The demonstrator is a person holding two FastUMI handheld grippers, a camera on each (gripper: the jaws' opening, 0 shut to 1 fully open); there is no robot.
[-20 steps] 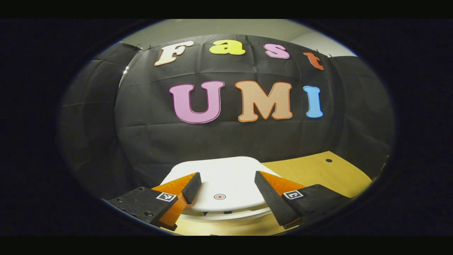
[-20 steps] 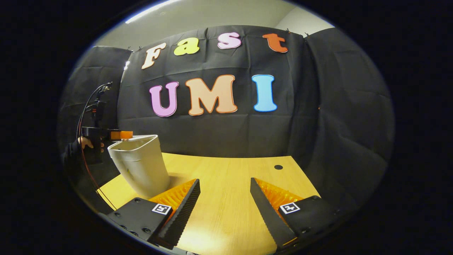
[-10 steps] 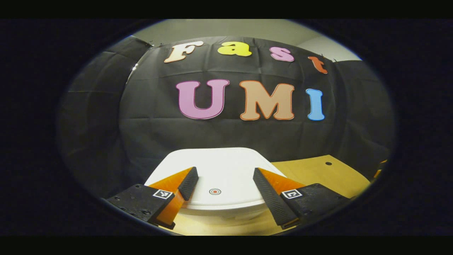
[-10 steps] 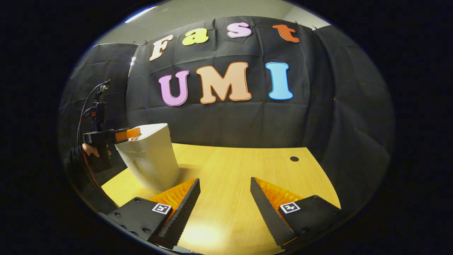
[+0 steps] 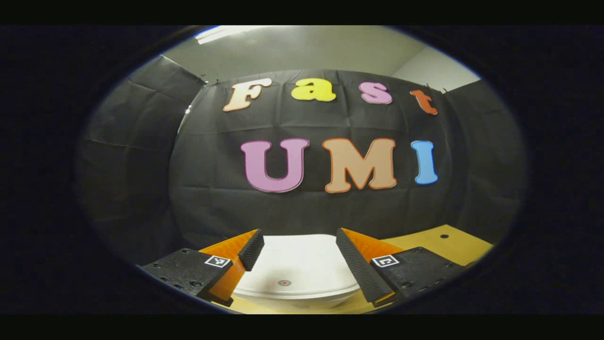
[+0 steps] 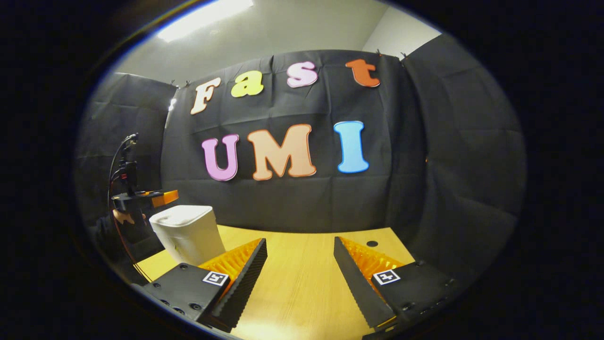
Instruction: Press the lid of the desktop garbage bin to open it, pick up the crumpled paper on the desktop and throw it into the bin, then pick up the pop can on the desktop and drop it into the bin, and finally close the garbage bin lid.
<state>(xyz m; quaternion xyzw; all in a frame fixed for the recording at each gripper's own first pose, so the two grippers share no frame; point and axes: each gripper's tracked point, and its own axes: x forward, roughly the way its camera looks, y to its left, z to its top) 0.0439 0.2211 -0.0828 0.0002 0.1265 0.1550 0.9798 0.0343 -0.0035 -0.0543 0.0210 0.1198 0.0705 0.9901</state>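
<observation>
The white bin (image 6: 188, 233) stands on the left part of the wooden table (image 6: 302, 283) in the right gripper view. Its lid (image 5: 297, 269) is flat and down, so the bin looks shut. A small round dot (image 5: 284, 283) sits near the front of the lid.

The left gripper (image 5: 298, 251) hangs just above the lid. Its 2 fingers are wide apart and hold nothing. In the left gripper view the lid shows between and below the fingers, and they do not seem to touch it. From the right gripper view, the left gripper (image 6: 158, 197) floats a little above the bin's top, with a hand (image 6: 123, 217) holding it from behind.

The right gripper (image 6: 300, 252) is off to the side, over the bare table. Its 2 fingers are also wide apart and empty.

I see no crumpled paper and no can on the table. My guess is that they are inside the bin, but I cannot look in to check.

So this looks like the very last step, closing the lid, and it looks done or nearly done. If the lid is not fully clicked down, the next move would be 1 soft push on top. If it is, both grippers can just lift away without bumping the bin.
</observation>
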